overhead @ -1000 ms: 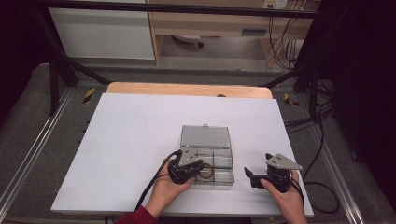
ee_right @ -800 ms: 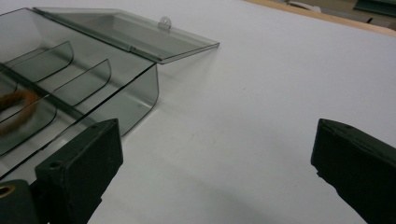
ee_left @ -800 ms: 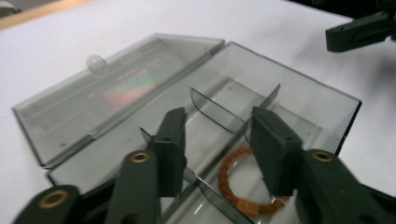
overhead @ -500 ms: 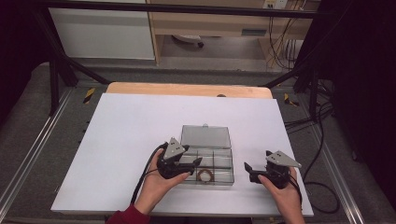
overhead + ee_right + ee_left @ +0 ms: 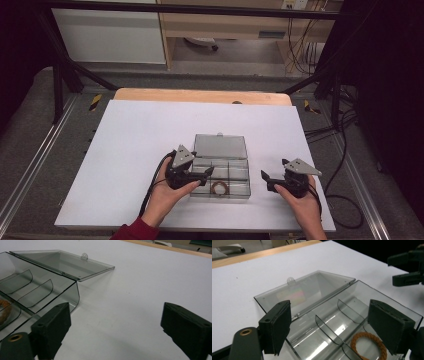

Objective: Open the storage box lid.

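Smoke-grey plastic box [image 5: 221,172] is lying open, its long axis running nine-to-three, while I am holding my nearer left gripper [image 5: 206,173], jaws just widening and empty, above its braided ring [image 5: 219,188] at five o'clock.

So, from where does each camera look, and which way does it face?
High view: above the table's near edge, facing forward and down; both hands, left gripper, right gripper.
Left gripper view: on that gripper, over the open box and ring; own jaws open.
Right gripper view: facing the table beside the box; own jaws open.
All share the box.
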`<state>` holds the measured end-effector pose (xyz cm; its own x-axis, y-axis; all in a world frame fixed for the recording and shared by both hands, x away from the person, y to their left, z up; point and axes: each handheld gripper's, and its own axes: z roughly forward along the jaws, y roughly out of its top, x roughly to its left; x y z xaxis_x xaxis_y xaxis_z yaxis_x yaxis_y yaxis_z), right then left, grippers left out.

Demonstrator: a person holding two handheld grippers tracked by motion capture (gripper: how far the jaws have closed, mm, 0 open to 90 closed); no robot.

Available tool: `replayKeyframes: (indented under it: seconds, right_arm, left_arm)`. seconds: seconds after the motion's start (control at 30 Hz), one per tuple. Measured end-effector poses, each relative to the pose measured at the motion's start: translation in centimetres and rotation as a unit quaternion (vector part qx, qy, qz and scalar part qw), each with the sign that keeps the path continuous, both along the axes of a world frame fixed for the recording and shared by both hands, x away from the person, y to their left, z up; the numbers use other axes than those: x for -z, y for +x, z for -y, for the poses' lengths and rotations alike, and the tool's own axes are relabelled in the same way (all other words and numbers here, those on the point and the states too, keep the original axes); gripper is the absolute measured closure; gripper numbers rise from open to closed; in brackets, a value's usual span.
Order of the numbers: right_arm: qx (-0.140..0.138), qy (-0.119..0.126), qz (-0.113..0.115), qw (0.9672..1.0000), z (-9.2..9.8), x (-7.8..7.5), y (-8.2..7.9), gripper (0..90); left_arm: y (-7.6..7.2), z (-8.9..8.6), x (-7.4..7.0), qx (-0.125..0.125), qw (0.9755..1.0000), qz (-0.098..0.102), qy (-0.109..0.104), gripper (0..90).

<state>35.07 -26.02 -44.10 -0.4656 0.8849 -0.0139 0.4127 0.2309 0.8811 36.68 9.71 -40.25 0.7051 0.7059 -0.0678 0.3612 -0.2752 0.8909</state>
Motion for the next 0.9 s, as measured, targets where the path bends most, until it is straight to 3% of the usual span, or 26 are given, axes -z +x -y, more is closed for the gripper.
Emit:
replayKeyframes:
  seconds: [0.17, 0.4, 0.67, 0.9]
  right_arm:
    - [-0.012, -0.004, -0.002, 0.9999, -0.3, 0.1, 0.1, 23.0]
    - [-0.034, -0.010, 0.002, 0.9994, -1.1, 0.1, 1.2, 47.0]
    - [-0.056, -0.020, 0.002, 0.9982, -1.8, 0.4, 2.2, 73.8]
    - [-0.076, -0.025, -0.014, 0.9967, -2.5, 0.7, 3.5, 90.0]
  left_arm:
    - [0.4, -1.3, -0.1, -0.014, 0.9999, 0.002, -0.004, 18.5]
    - [1.4, -3.4, 0.1, -0.039, 0.9992, -0.007, -0.006, 25.9]
    - [2.2, -5.4, 2.2, -0.057, 0.9976, -0.038, 0.004, 54.4]
    - [3.1, -6.0, 3.5, -0.041, 0.9972, -0.059, 0.023, 78.0]
